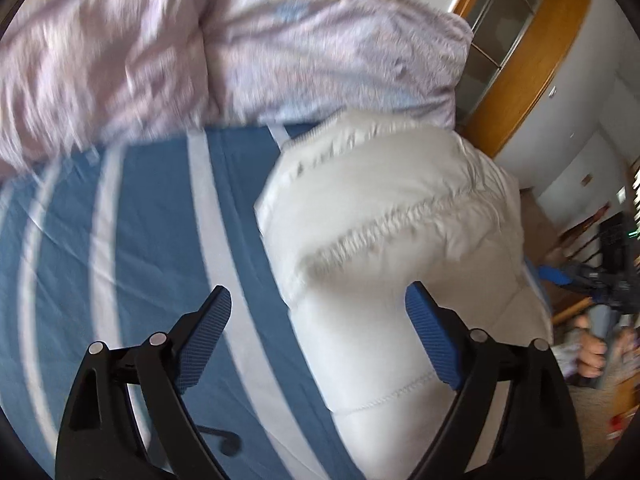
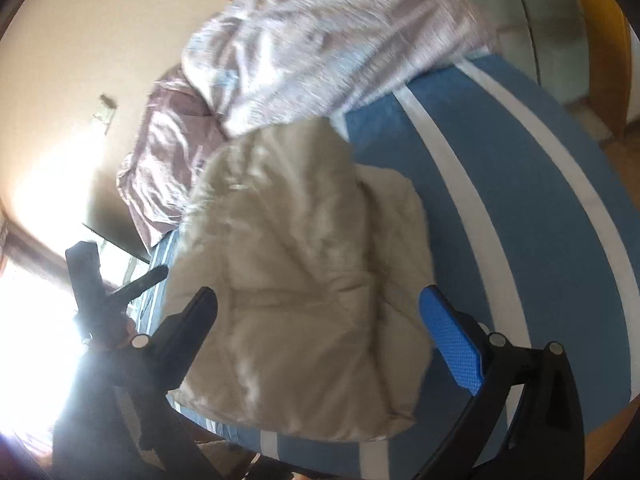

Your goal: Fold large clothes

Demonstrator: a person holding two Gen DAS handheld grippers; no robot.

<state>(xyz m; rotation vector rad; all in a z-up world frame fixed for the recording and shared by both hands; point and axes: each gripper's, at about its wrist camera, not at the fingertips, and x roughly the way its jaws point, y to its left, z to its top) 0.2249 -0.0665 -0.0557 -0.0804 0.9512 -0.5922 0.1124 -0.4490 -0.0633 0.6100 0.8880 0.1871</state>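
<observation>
A white quilted puffer jacket (image 1: 392,232) lies folded in a bundle on the blue bed sheet with white stripes (image 1: 152,216). My left gripper (image 1: 318,316) is open and empty, hovering above the jacket's near left edge. In the right wrist view the jacket (image 2: 312,264) looks beige and lies near the bed's edge. My right gripper (image 2: 320,320) is open and empty above it. The other gripper (image 2: 100,292) shows at the left, held in a hand.
A crumpled pink-and-white duvet (image 1: 200,48) fills the far side of the bed (image 2: 500,168). A wooden-framed wardrobe (image 1: 532,60) stands beyond it. A bright window (image 2: 36,288) glares at the left. The right gripper and hand (image 1: 592,320) show past the jacket.
</observation>
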